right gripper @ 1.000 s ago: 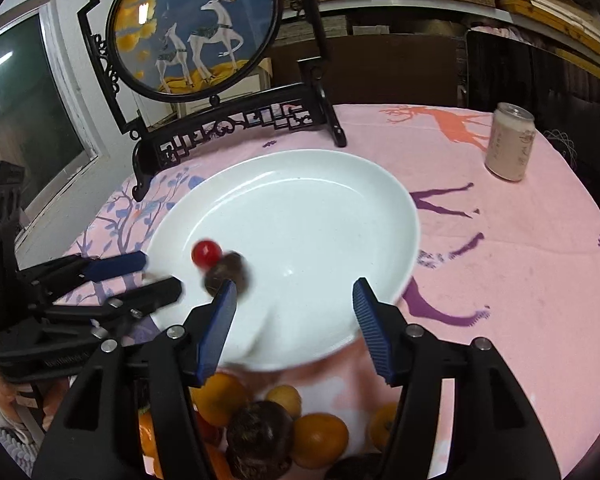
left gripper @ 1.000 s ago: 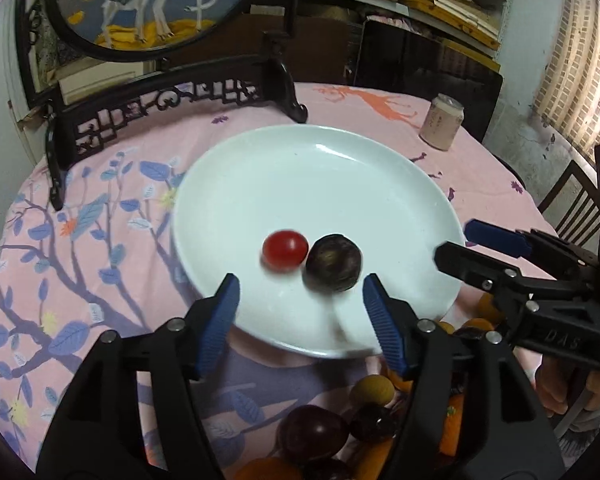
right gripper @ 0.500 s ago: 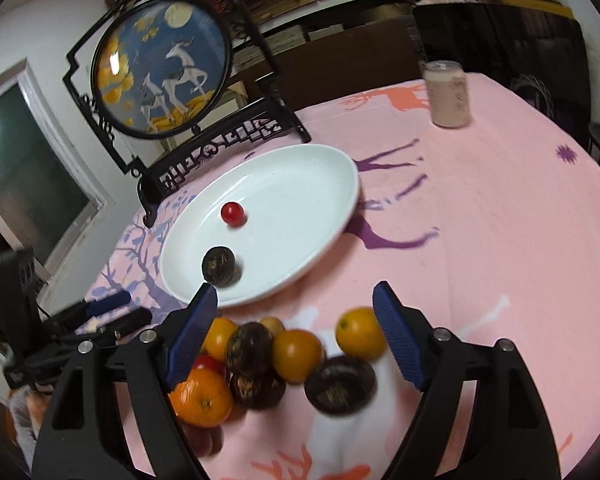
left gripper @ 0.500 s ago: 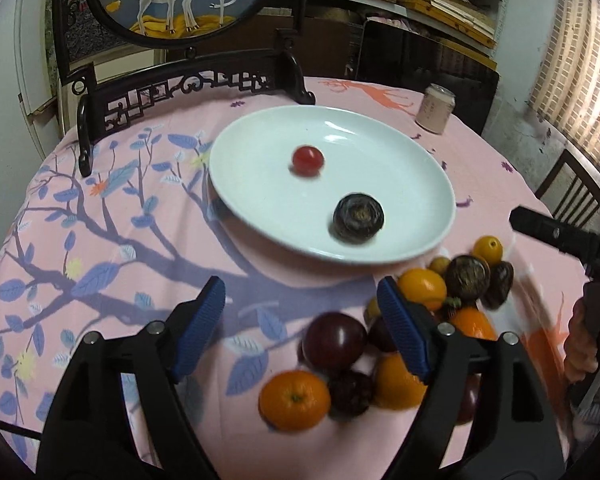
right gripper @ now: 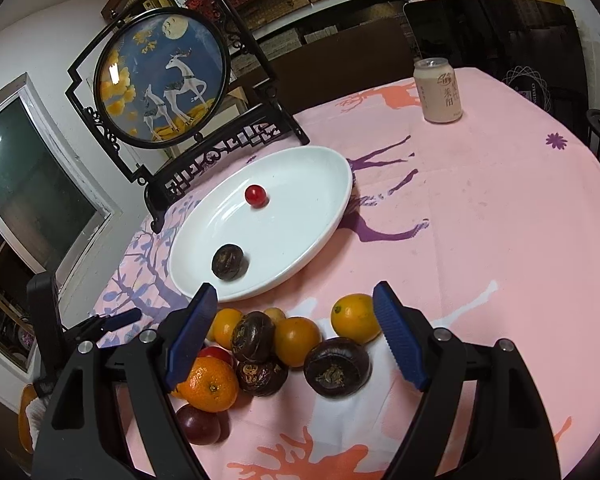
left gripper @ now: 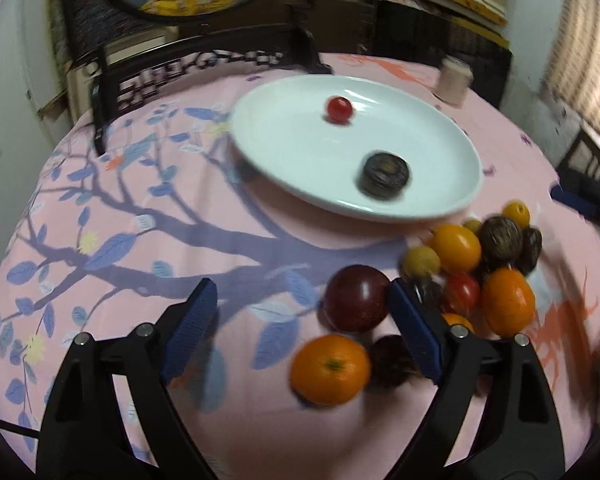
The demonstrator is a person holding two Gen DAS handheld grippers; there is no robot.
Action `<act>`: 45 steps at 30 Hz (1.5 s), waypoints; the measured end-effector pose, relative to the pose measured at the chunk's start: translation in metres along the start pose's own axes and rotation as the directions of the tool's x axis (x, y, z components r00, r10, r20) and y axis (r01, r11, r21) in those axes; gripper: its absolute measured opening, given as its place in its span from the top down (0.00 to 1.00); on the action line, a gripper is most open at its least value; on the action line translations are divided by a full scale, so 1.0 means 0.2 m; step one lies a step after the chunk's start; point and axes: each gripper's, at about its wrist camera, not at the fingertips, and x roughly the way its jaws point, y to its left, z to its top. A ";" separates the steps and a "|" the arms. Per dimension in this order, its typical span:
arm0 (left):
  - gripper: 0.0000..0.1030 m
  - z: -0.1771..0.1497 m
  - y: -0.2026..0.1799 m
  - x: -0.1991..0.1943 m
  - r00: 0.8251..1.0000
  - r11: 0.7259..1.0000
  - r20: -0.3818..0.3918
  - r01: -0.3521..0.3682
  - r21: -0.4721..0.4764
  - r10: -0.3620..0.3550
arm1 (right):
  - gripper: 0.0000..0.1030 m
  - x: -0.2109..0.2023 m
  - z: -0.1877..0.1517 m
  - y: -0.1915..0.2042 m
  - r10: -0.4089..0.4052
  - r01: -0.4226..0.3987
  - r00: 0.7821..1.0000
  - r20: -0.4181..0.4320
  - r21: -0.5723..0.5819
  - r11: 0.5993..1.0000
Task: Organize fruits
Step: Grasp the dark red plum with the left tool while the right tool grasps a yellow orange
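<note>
A white plate (left gripper: 300, 168) (right gripper: 316, 168) holds a red cherry tomato (left gripper: 339, 109) (right gripper: 255, 195) and a dark brown round fruit (left gripper: 385, 175) (right gripper: 228, 262). A pile of several loose fruits lies on the pink cloth in front of the plate: oranges (left gripper: 331, 369) (right gripper: 355, 318), a dark red plum (left gripper: 356, 298) and dark brown fruits (right gripper: 337, 368). My left gripper (left gripper: 302, 332) is open and empty above the cloth, left of the pile. My right gripper (right gripper: 294, 338) is open and empty above the pile. The left gripper also shows in the right wrist view (right gripper: 112, 320) at the left.
A black framed deer screen (right gripper: 164, 80) stands behind the plate. A drink can (right gripper: 438, 90) (left gripper: 454, 82) stands at the far right of the round table. Shelves line the back wall. A dark chair (left gripper: 592, 168) sits at the right.
Both grippers have pulled back from the plate towards the near side, so the fruit pile has come into view. Both stay open. The tomato and dark fruit have rolled apart on the plate.
</note>
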 end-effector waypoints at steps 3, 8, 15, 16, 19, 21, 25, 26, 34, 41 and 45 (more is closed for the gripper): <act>0.15 0.02 0.09 -0.02 1.000 0.997 0.015 0.007 -0.072 -0.006 | 0.22 -0.01 0.00 0.00 0.003 -0.003 1.000 0.005 -0.001 1.000; 0.15 0.00 0.02 -0.05 0.998 0.998 0.036 0.062 -0.025 -0.061 | 0.22 -0.01 0.00 0.00 -0.003 0.003 1.000 0.005 0.002 1.000; 0.27 -0.02 -0.02 0.04 0.999 0.999 -0.022 0.046 0.009 -0.045 | 0.22 0.00 0.00 0.00 -0.008 0.008 1.000 0.001 0.004 1.000; 0.31 -0.02 -0.02 0.04 0.999 0.999 -0.026 0.046 0.009 -0.046 | 0.22 0.00 0.00 0.00 -0.009 0.009 1.000 0.000 0.004 1.000; 0.42 -0.03 -0.04 0.08 0.998 0.999 -0.042 0.045 0.027 -0.044 | 0.22 0.01 0.00 0.00 -0.011 0.011 1.000 -0.004 0.002 1.000; 0.52 -0.03 -0.07 0.10 0.997 0.998 -0.056 0.046 0.049 -0.043 | 0.22 0.02 0.00 0.00 -0.015 0.015 1.000 -0.012 -0.002 1.000; 0.62 -0.03 -0.10 0.13 0.998 0.996 -0.056 0.027 0.082 -0.022 | 0.22 0.05 -0.01 -0.01 -0.013 0.013 0.999 -0.045 -0.002 1.000; 0.64 -0.03 -0.10 0.12 0.998 0.996 -0.056 0.027 0.080 -0.023 | 0.22 0.07 -0.02 -0.01 -0.013 0.013 0.998 -0.066 0.000 1.000; 0.64 -0.02 -0.06 0.10 0.998 0.998 -0.048 0.046 0.036 -0.044 | 0.31 0.17 -0.03 -0.10 -0.017 0.025 0.988 -0.150 0.048 0.999; 0.64 -0.02 -0.06 0.11 0.998 0.999 -0.052 0.041 0.033 -0.040 | 0.35 0.21 -0.02 -0.18 -0.060 0.072 0.985 -0.160 0.075 0.995; 0.63 -0.02 -0.06 0.12 0.998 0.999 -0.060 0.036 0.039 -0.034 | 0.49 0.25 -0.04 -0.18 -0.071 0.084 0.983 -0.172 0.069 0.994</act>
